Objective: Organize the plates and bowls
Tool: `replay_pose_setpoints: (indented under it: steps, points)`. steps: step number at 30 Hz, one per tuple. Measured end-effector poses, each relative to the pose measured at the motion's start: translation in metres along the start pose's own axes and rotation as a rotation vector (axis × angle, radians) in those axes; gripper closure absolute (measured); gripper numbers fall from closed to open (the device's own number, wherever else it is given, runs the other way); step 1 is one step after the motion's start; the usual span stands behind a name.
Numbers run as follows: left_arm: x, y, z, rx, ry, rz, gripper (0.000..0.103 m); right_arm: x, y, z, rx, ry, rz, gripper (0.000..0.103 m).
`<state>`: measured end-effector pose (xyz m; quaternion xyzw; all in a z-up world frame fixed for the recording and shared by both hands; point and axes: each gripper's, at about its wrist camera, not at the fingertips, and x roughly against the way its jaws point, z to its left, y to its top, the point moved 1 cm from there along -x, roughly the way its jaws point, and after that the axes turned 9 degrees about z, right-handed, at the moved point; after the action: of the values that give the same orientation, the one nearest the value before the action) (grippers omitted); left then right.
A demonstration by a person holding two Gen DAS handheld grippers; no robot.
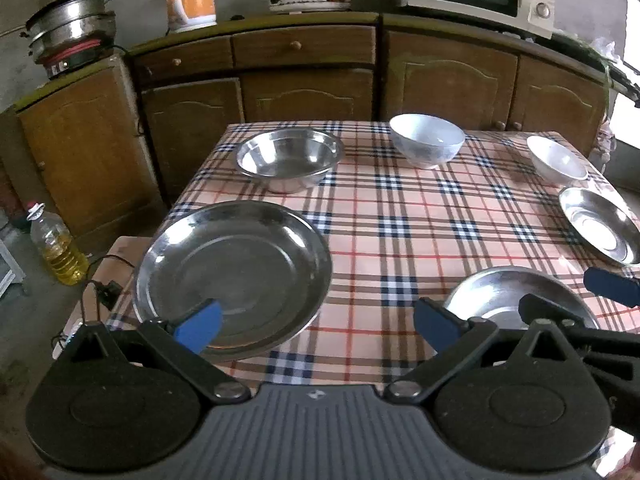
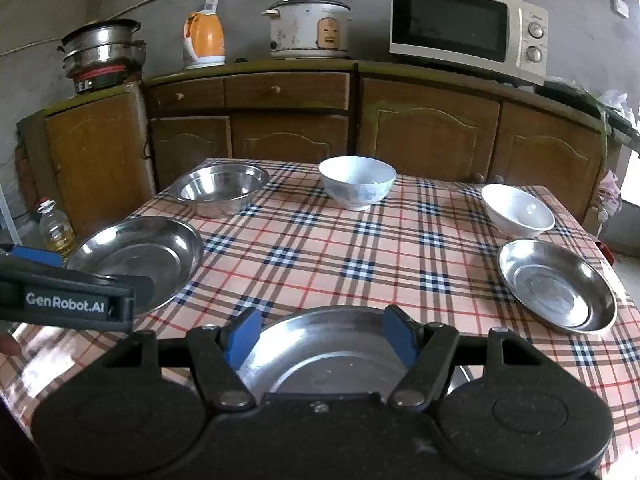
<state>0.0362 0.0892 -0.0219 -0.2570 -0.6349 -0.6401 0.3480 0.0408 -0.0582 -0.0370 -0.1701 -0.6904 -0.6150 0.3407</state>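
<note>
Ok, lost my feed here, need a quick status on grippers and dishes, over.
Left gripper open, empty. Right gripper open above near steel plate. Other dishes spread, unstacked. Nothing in the way.

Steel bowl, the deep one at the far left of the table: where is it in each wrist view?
Left wrist: steel bowl sits upper centre-left, beyond the large steel plate.
Right wrist: steel bowl sits left of centre, at the table's far left corner, beyond the same plate.
Shared landmark: the white bowl stands to its right along the far edge in both views.
</note>
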Motion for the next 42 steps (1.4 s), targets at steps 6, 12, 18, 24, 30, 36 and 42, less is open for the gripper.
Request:
replay_pose_setpoints:
  steps: [6, 12, 18, 24, 30, 36, 42]
  points:
    - [0.001, -0.001, 0.013, 0.025, 0.014, -0.002, 0.000, -0.001, 0.005, 0.015, 0.028, 0.008, -0.002, 0.022]
    - [-0.001, -0.002, 0.025, 0.038, 0.037, 0.006, 0.000, -0.006, 0.009, 0.029, 0.053, 0.019, 0.002, 0.022]
    - [-0.004, -0.003, 0.038, 0.060, 0.051, 0.014, 0.000, -0.012, 0.013, 0.044, 0.076, 0.036, 0.010, 0.022]
    - [-0.009, -0.006, 0.056, 0.091, 0.057, 0.023, 0.000, -0.022, 0.017, 0.059, 0.095, 0.056, 0.021, 0.022]
    - [-0.017, -0.007, 0.073, 0.120, 0.070, 0.037, 0.000, -0.035, 0.023, 0.076, 0.112, 0.073, 0.037, 0.022]
    - [-0.029, -0.006, 0.095, 0.153, 0.096, 0.044, 0.000, -0.051, 0.033, 0.084, 0.106, 0.085, 0.054, 0.022]
    - [-0.049, 0.001, 0.128, 0.185, 0.161, 0.044, 0.000, -0.072, 0.043, 0.090, 0.084, 0.081, 0.082, 0.022]
